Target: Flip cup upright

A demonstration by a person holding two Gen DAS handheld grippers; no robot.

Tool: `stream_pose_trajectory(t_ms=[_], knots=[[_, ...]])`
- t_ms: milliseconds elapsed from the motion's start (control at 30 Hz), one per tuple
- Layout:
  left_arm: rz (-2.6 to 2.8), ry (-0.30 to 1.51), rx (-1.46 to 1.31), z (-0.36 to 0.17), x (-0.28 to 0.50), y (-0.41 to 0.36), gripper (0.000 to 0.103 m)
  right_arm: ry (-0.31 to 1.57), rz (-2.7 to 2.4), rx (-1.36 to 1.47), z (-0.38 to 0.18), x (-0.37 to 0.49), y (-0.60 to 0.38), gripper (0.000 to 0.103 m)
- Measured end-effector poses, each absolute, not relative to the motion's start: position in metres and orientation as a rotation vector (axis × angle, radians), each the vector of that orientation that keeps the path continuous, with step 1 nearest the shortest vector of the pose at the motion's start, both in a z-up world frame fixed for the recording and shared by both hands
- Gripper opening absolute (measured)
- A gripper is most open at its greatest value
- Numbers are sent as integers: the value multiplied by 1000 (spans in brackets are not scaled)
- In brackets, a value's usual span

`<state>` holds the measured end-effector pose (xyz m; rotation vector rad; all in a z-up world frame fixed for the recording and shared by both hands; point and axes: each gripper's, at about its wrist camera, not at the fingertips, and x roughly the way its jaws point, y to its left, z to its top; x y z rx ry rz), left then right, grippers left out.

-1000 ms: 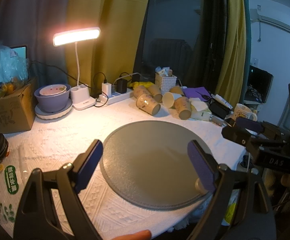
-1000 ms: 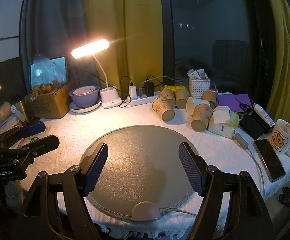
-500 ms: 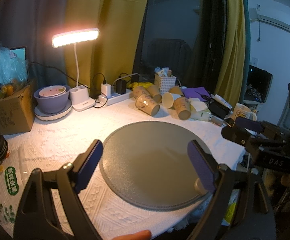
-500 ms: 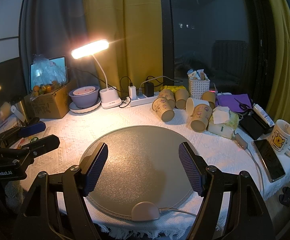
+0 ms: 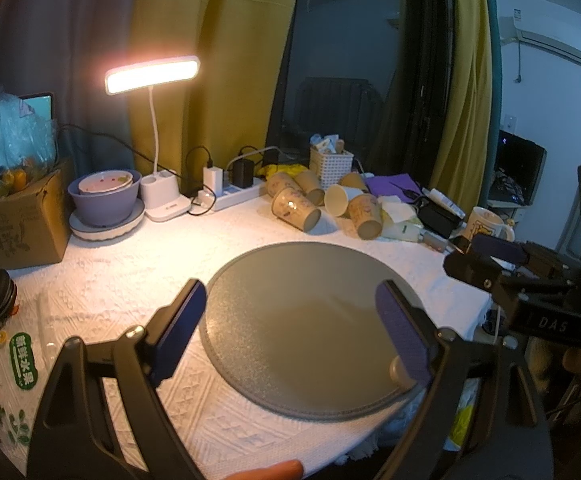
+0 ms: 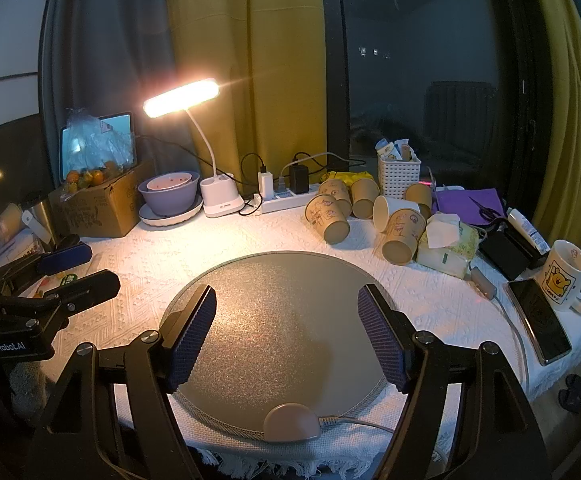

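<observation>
From my left wrist camera, my left claw (image 5: 296,334) hangs spread and empty over the near edge of the round grey mat (image 5: 310,312). The paper cups (image 5: 326,204) lie tipped in a heap at the far side of the table, past the mat, well apart from my pads. If I reach for the nearest lying cup (image 5: 295,209), I judge it may roll and knock its neighbours, since they touch one another.

From my right wrist camera, my right claw (image 6: 286,336) is spread too, holding nothing, above the same mat (image 6: 274,320). The cups (image 6: 364,210) lie far and to the right, beside the white basket (image 6: 398,176) and the tissue pack (image 6: 448,246). A thin paper wall could crush under a hard pinch, and a wide swing risks striking the power strip (image 6: 286,199) or the mug (image 6: 568,282).
</observation>
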<state>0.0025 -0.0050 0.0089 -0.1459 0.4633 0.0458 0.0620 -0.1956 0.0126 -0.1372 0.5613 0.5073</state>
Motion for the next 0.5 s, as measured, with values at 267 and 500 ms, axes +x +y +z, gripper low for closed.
stream_pose_trajectory(t_ms=[267, 500], knots=[[45, 460, -140, 9, 1, -5, 88, 561, 508, -137, 13, 62, -196, 76], [43, 462, -136, 10, 1, -6, 88, 560, 508, -137, 12, 62, -195, 76]])
